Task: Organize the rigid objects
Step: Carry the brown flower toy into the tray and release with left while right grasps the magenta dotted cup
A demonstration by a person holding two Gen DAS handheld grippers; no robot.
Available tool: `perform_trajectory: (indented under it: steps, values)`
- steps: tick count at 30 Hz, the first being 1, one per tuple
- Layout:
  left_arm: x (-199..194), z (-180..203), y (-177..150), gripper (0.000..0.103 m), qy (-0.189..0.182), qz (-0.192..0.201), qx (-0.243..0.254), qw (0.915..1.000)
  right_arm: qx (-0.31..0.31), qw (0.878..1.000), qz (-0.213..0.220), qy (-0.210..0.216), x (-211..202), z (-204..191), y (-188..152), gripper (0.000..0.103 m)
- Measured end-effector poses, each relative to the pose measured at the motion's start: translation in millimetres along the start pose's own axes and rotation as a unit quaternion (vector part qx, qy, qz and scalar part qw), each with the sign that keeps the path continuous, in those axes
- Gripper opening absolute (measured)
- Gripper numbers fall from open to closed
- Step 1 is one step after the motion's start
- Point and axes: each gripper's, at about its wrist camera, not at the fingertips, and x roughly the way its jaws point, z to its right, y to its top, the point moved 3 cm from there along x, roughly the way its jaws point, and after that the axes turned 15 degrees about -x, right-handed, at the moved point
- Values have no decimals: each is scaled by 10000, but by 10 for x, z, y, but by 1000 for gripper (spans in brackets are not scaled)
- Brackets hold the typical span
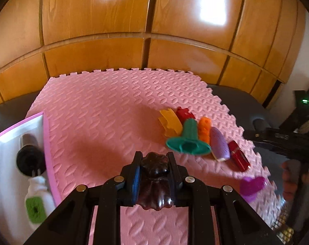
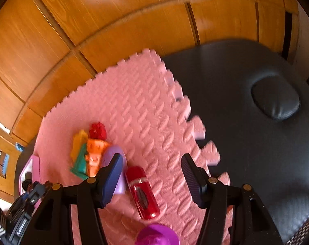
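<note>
Pink foam mat [image 1: 105, 106], left claw [image 1: 154, 175] clamping dark carved piece [image 1: 154, 183], right claw [image 2: 152, 175] agape.

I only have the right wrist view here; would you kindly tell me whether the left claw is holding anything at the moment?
Observer: Yes, the left claw is shut on a dark brown carved piece, pinched between its pads over the pink mat.
Operator: Thank you. I can barely see the tray at the mat's edge; what is in it?
Observer: The white tray holds a white bottle with a green label, next to a black round knob.
</note>
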Motion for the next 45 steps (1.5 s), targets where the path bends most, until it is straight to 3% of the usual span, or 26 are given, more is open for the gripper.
perform_trajectory:
  steps: [10, 15, 18, 20, 22, 23, 27, 30, 39, 45]
  values:
    - [-474, -102, -134, 23, -316, 173, -93, 9993, -237, 9975, -653, 113, -226, -97, -409, 64]
    - [-649, -196, -176, 23, -387, 253, -220, 9987, -546, 9941, -914, -197, -159, -250, -589, 67]
    - [-755, -265, -208, 23, -407, 306, -268, 9983, -1008, 9870, -1078, -640, -68, -404, -647, 66]
    - [-833, -326, -227, 23, -420, 348, -320, 9980, -1265, 9815, -1130, -892, -16, -493, -675, 36]
    - [-921, -413, -242, 23, -410, 398, -399, 9976, -1384, 9786, -1066, -1085, -5, -572, -686, 34]
    - [-960, -458, -248, 23, -397, 425, -433, 9974, -1443, 9793, -1022, -983, -4, -647, -691, 34]
    - [-1115, -793, -239, 23, -229, 557, -784, 9951, -2055, 9756, -720, -269, -10, -1100, -703, 34]
    - [-1194, -1134, -234, 23, 41, 653, -1136, 9914, -2249, 9711, -758, 241, 78, -1361, -720, 34]
    - [-1152, -2113, -184, 23, 883, 628, -1910, 9756, -3078, 9494, -587, -206, 259, -1746, -753, 33]
    - [-950, -2335, 31, 23, 1079, 582, -1903, 9740, -3062, 9501, -590, -103, 234, -1700, -761, 33]
